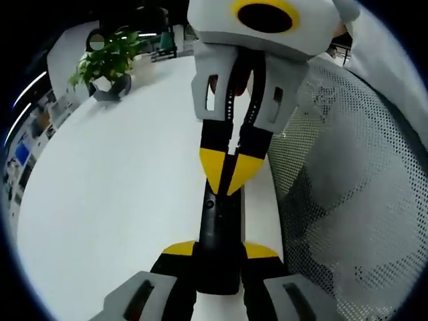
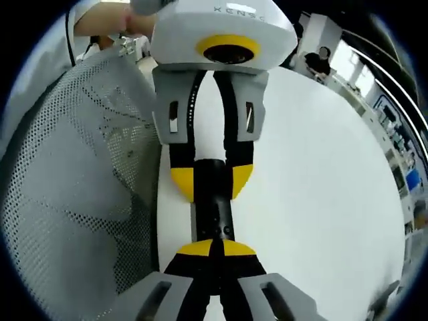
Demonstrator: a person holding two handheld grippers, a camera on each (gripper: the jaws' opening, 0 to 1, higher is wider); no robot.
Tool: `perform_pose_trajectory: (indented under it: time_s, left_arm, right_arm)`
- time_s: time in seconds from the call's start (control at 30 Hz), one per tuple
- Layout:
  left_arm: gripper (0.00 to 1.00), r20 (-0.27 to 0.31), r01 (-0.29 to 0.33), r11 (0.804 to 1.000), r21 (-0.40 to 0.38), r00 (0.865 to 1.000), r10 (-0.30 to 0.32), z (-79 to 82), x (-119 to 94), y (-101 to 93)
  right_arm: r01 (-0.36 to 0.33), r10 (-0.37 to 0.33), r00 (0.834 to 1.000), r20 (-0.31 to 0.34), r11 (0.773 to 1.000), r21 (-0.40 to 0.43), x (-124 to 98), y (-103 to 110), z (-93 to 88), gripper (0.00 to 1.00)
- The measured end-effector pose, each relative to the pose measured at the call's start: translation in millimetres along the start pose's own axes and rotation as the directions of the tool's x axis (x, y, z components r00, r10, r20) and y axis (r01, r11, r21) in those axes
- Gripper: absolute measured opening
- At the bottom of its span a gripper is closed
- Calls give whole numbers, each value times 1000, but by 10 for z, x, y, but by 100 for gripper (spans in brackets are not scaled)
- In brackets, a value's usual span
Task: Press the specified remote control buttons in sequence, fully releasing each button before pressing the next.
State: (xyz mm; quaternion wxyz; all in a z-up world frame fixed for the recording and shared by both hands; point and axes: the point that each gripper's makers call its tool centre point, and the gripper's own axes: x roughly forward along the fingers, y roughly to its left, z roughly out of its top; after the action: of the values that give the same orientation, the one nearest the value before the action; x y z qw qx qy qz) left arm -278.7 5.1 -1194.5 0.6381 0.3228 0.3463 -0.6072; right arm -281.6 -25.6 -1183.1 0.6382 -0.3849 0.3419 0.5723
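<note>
Remote (image 1: 217, 231), black, lay on the white worktop (image 1: 120, 200) at its edge, clamped endwise by the left claw (image 1: 219, 257); right claw (image 2: 212, 249), tips together, pressed a button; sequence progress could not be judged.

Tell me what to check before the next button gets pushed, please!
1. Remote control held by the left gripper, one jaw on each side: ok.
2. Right gripper tips together over the remote's top face: ok.
3. Tips actually pressing a button, or lifted off it: cannot tell.
4. Which button sits under the tips: cannot tell, too dark.
5. Remote lying over the white table, near its edge beside the mesh chair: ok.
6. Remote visible from both gripper views: ok.
</note>
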Motion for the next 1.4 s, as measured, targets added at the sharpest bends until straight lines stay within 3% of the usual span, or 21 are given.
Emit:
perform_pose_trajectory:
  time_s: [0.23, 0.4, 0.6, 0.73, 0.9, 1.1, 1.23, 1.4]
  left_arm:
    - [24, 20, -4, 1000, -15, 1000, 5, -15, -9, -1]
    - [24, 13, -4, 1000, -16, 1000, 4, -15, -8, 1]
    - [24, 20, -3, 1000, -15, 1000, 4, -16, -12, 0]
    - [24, 13, -1, 1000, -15, 1000, 1, -17, -12, 0]
    - [24, 8, -6, 1000, -25, 1000, 6, -16, -7, 1]
    - [24, 13, -11, 999, -34, 1000, 12, -14, -8, 0]
    - [24, 3, -14, 999, -36, 1000, 14, -13, -7, -3]
    - [24, -2, -16, 999, -36, 1000, 16, -15, -6, -5]
  right_arm:
    - [-27, 27, 1000, -1, 999, 22, -10, 13, -6, 0]
    - [-24, 24, 1000, -20, 999, -36, 16, 14, -10, 0]
    - [-48, 48, 999, 0, 996, 79, 8, -11, -14, 0]
    - [-60, 60, 998, 6, 997, 57, -4, 3, -15, 0]
    - [-81, 81, 997, 9, 992, 100, -29, 6, -58, 0]
    - [-67, 67, 998, 0, 993, 95, -58, 30, -117, 0]
    - [-45, 46, 998, -39, 998, 36, -34, 32, -103, 0]
    - [-30, 33, 998, -52, 998, 55, -28, 16, -104, 0]
